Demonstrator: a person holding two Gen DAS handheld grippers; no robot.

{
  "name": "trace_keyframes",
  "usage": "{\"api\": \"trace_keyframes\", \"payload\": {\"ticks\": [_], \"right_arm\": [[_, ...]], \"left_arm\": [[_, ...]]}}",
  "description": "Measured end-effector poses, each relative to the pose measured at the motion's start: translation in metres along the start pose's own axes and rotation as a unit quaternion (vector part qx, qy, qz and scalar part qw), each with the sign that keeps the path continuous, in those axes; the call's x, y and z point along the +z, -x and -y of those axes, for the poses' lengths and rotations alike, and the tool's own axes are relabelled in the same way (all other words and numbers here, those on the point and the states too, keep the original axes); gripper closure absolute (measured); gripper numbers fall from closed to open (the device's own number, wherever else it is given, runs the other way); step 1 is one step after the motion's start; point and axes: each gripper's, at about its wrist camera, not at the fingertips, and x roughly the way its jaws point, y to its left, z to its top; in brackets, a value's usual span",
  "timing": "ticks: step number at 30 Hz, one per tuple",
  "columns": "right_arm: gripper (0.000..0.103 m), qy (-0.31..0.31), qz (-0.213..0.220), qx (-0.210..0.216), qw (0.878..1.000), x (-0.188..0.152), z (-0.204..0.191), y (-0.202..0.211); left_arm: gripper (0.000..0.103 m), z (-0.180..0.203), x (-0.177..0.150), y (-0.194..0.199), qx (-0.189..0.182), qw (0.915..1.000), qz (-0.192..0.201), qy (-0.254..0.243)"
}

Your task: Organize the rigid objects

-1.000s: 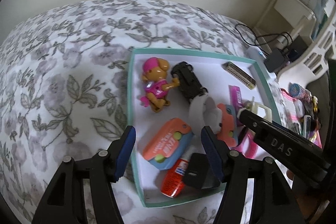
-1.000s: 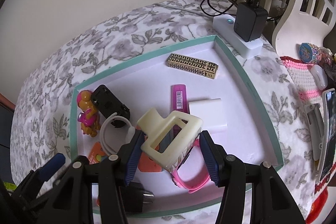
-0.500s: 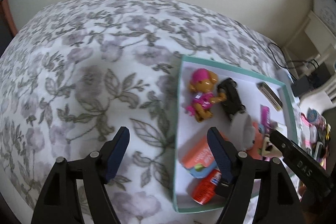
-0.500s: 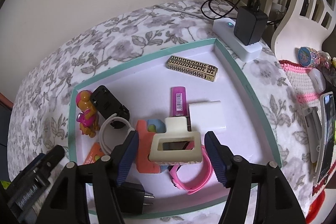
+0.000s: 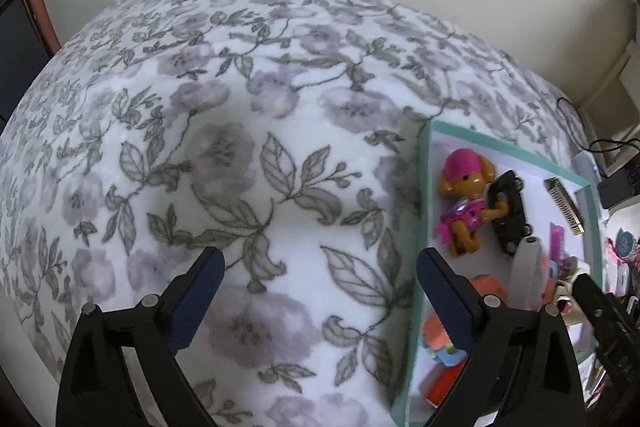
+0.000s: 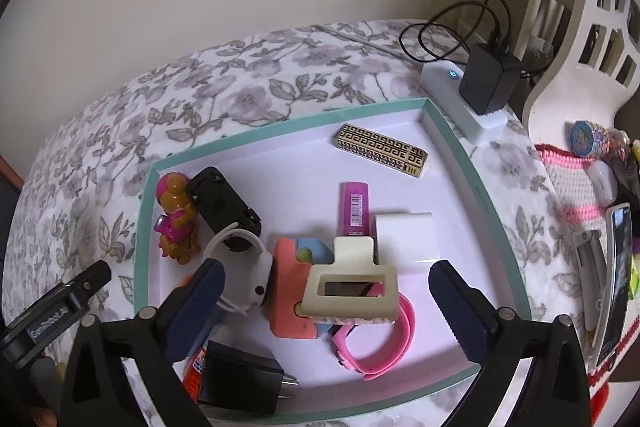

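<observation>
A white tray with a teal rim [image 6: 280, 131] lies on a floral blanket and holds several small things. A cream hair claw clip [image 6: 348, 291] rests on an orange toy [image 6: 288, 291] and a pink watch [image 6: 376, 351]. My right gripper [image 6: 326, 267] straddles the clip; its jaws are opening and the pads stand clear of it. Also inside are a pink toy dog [image 6: 174, 215], a black toy car [image 6: 222, 207], a gold patterned bar [image 6: 382, 149] and a black plug [image 6: 240, 383]. My left gripper [image 5: 320, 259] hangs over bare blanket left of the tray [image 5: 422, 207], jaws opening, nothing between them.
The floral blanket [image 5: 200, 147] stretches wide to the left of the tray. Behind the tray's far right corner sits a white power strip with a black adapter [image 6: 488, 87]. On the right are a pink knitted cloth [image 6: 572, 179], a phone [image 6: 618, 267] and white furniture [image 6: 580, 67].
The right gripper let go of the cream clip, which dropped onto the orange toy, and its jaws spread wide. The left gripper swung left off the tray over the blanket and opened wider.
</observation>
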Motion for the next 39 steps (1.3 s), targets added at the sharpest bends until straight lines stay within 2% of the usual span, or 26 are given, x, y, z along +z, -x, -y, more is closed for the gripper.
{"api": "trace_keyframes", "payload": {"ticks": [7,16,23,26,28,39], "right_arm": [[0.000,0.021,0.009,-0.004,1.000,0.000,-0.010,0.002],[0.000,0.042,0.023,-0.003,0.999,-0.002,-0.023,0.009],[0.000,0.053,0.031,-0.002,0.998,-0.003,-0.032,0.016],[0.000,0.059,0.034,0.001,0.998,-0.005,-0.037,0.020],[0.000,0.062,0.037,0.002,0.997,-0.006,-0.040,0.023],[0.000,0.076,0.039,0.009,0.996,-0.014,-0.051,0.034]], "left_arm": [[0.006,-0.016,0.005,-0.004,-0.013,0.9993,-0.001,0.034],[0.006,-0.025,0.007,0.007,-0.022,0.9984,0.012,0.050],[0.006,-0.031,0.009,0.027,-0.027,0.9978,0.043,0.042],[0.006,-0.031,0.009,0.035,0.002,0.9983,0.051,0.028],[0.006,-0.032,0.008,0.039,0.005,0.9983,0.055,0.020],[0.006,-0.032,0.002,0.067,-0.014,0.9971,0.075,-0.006]]}}
